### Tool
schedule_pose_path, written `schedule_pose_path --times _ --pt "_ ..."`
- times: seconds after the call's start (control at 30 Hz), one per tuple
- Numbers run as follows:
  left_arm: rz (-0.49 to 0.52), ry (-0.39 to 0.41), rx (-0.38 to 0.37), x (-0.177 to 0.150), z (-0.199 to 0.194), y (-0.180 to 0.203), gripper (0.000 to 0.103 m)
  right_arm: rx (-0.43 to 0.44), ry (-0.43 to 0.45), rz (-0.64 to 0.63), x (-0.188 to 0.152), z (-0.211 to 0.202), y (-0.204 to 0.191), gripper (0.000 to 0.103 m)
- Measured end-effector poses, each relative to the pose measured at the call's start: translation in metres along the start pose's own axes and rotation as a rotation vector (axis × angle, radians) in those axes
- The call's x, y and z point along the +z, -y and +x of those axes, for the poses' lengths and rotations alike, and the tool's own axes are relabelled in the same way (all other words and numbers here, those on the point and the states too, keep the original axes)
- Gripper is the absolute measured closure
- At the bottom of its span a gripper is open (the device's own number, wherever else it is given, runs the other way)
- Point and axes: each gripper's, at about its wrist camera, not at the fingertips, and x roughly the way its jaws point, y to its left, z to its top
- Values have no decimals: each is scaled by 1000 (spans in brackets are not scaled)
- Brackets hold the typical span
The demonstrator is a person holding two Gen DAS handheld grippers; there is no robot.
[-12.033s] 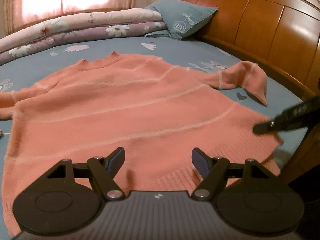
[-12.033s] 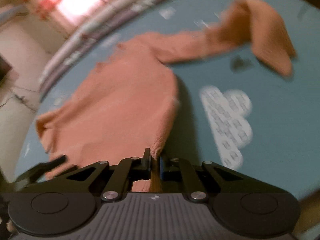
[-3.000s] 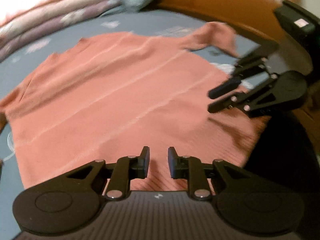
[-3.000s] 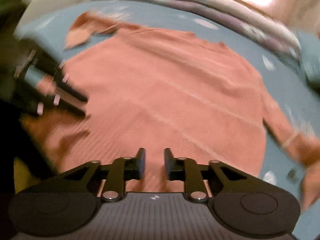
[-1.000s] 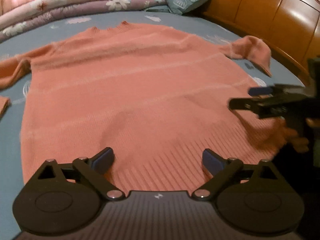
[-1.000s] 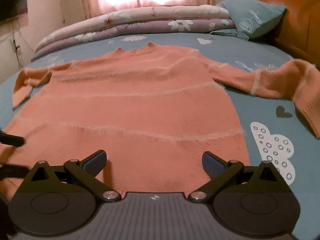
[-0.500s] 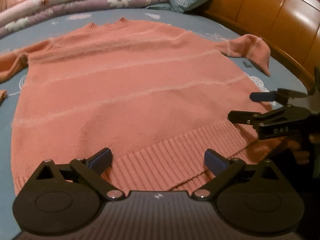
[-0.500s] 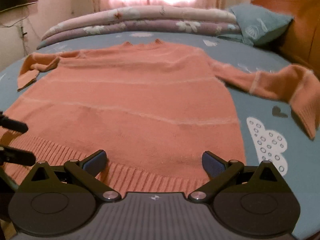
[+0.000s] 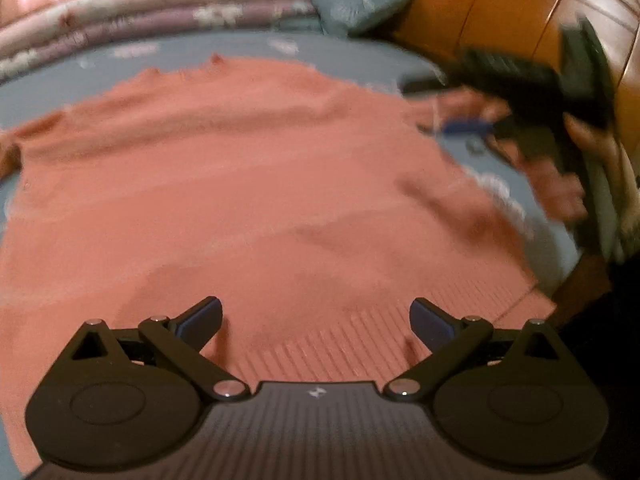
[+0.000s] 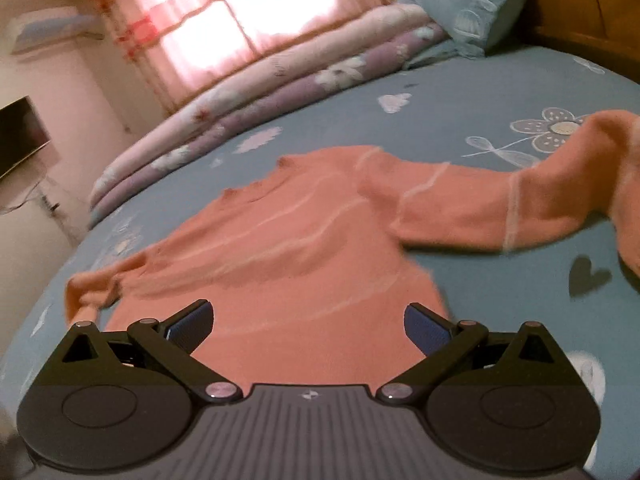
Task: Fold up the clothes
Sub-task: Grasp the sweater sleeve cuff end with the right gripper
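A salmon-pink knit sweater (image 9: 248, 184) lies spread flat on the blue bed sheet (image 10: 460, 92), ribbed hem toward me and neck at the far side. My left gripper (image 9: 316, 320) hovers open over the hem, nothing between its fingers. My right gripper (image 10: 308, 326) is open too, above the sweater (image 10: 304, 248) body near its right side. The right sleeve (image 10: 520, 200) stretches out to the right with its cuff bent down. In the left wrist view the right gripper (image 9: 448, 108) shows blurred over that sleeve, held by a hand (image 9: 600, 152).
A rolled floral quilt (image 10: 260, 92) runs along the far side of the bed with a blue pillow (image 10: 476, 0) beside it. A wooden headboard (image 9: 500, 12) bounds the right. The bed's edge drops away at the lower right (image 9: 580, 280). A curtained window (image 10: 240, 8) glows behind.
The right gripper has moved from the hem's right corner up and away toward the right sleeve. Both grippers stay open; the left has shifted slightly forward over the hem.
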Motion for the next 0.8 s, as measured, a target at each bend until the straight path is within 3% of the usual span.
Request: schedule_pose_path --times 0.07,0.13,0.27,0.4,0.47,0.53,0.7,0.8 --pt "50 20 17 -7 1 4 3 10 -8 63 9 11 15 0" --pt "79 25 16 -10 1 5 3 81 -27 160 18 20 35 0" --pt "24 18 -8 -4 1 -2 2 159 -29 354 37 39 74 0" --pt "-16 4 -11 2 3 -4 2 208 -76 559 34 63 108 0" --pt "-21 3 -7 2 3 -3 2 254 -78 576 32 65 109 0" --pt "-24 4 1 4 4 -2 2 248 -52 546 31 69 104 0" --pt "-15 -3 24 8 8 2 2 179 39 441 41 84 88 1" --pt "-6 -8 32 9 9 3 2 121 80 360 49 98 85 10"
